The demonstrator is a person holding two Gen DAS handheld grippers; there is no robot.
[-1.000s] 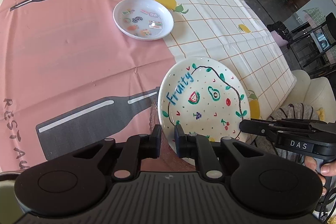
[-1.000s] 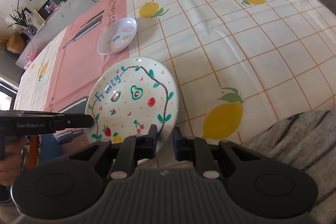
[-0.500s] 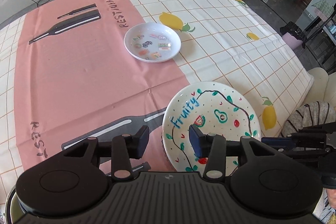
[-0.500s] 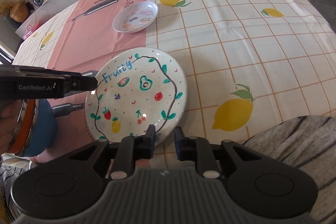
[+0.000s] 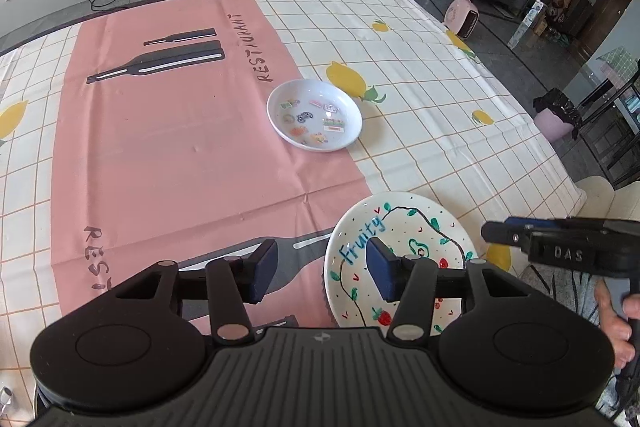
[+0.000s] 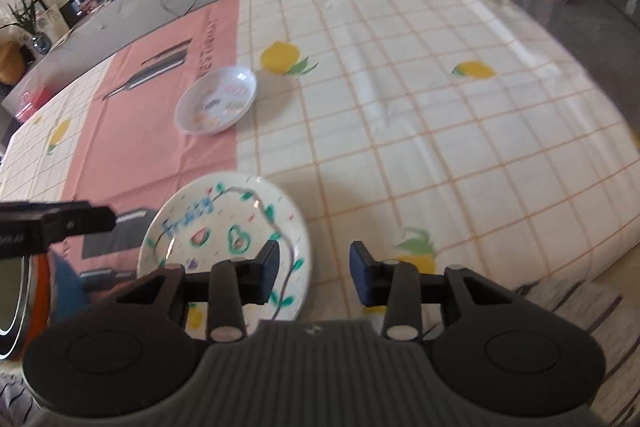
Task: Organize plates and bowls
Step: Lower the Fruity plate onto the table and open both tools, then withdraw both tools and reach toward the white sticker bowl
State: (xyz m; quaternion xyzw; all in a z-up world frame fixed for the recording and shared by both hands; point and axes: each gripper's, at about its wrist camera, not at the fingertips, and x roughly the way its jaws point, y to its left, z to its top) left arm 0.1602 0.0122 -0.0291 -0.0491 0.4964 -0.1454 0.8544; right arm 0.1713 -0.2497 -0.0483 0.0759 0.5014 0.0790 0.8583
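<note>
Both grippers have let go and pulled back! Left gripper (image 5: 322, 273) and right gripper (image 6: 314, 273) now hang with jaws apart, the plate (image 5: 400, 227) flat on the surface's near edge, the bowl (image 5: 315, 120) well beyond, next up.

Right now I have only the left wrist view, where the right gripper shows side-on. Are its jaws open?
Observer: Yes; the right wrist view shows the right gripper with jaws wide apart, nothing between them.
Operator: Is it over the plate?
Observer: Partly: one finger overlaps the rim of the Fruity plate, the other stands over tablecloth.
Operator: Anything beside the plate I miss?
Observer: An orange-and-blue object at the left edge, too cropped to name.
</note>
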